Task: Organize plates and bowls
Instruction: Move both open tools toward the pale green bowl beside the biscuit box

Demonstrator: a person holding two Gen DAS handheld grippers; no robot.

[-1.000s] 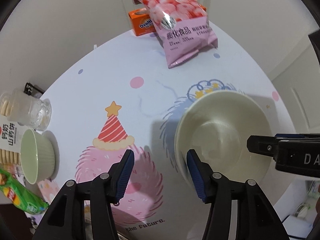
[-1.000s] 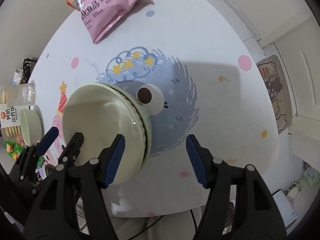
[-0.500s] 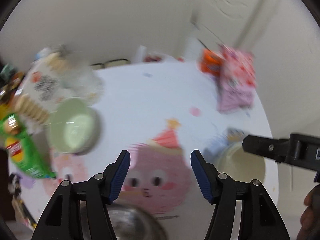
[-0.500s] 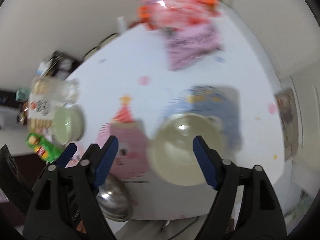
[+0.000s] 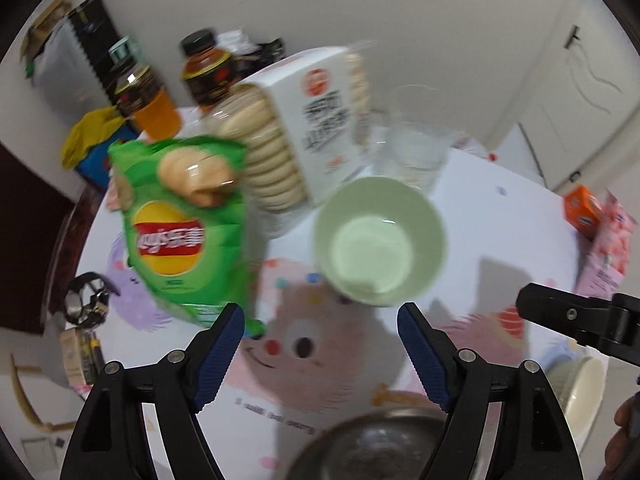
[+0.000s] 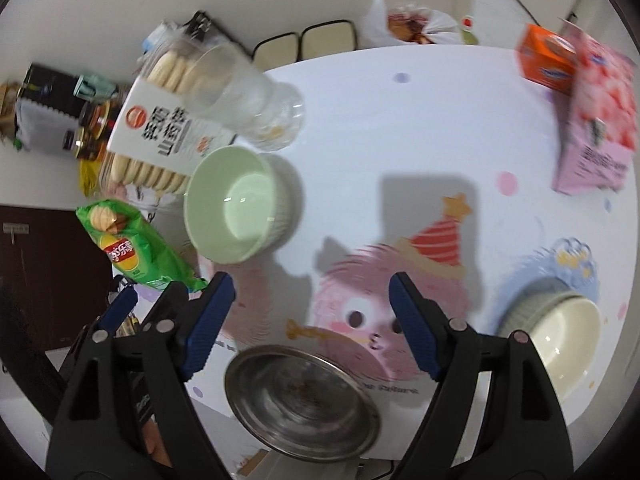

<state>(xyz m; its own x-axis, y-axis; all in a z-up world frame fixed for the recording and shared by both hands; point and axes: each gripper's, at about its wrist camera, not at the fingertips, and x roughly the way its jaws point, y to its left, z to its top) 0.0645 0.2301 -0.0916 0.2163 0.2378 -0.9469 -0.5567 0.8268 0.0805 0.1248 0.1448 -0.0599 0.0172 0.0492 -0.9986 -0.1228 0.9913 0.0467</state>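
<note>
A pale green ribbed bowl (image 5: 380, 240) stands upright on the table just beyond my open, empty left gripper (image 5: 320, 344); it also shows in the right wrist view (image 6: 236, 204). A steel bowl (image 6: 300, 400) sits at the near table edge, under my open, empty right gripper (image 6: 312, 316), and shows in the left wrist view (image 5: 372, 448). A cream bowl (image 6: 560, 340) rests on the table to the right, partly behind my right finger, and shows in the left wrist view (image 5: 580, 384).
A green chip bag (image 5: 180, 232), a white biscuit box (image 5: 304, 128) and a clear glass (image 5: 416, 140) crowd behind the green bowl. Drink bottles (image 5: 148, 96) stand far left. An orange box (image 6: 548, 56) and pink snack bag (image 6: 600, 120) lie far right.
Both grippers have swung left, away from the cream bowl, which now sits on the table at the right. The green bowl and snacks now fill the left wrist view.
</note>
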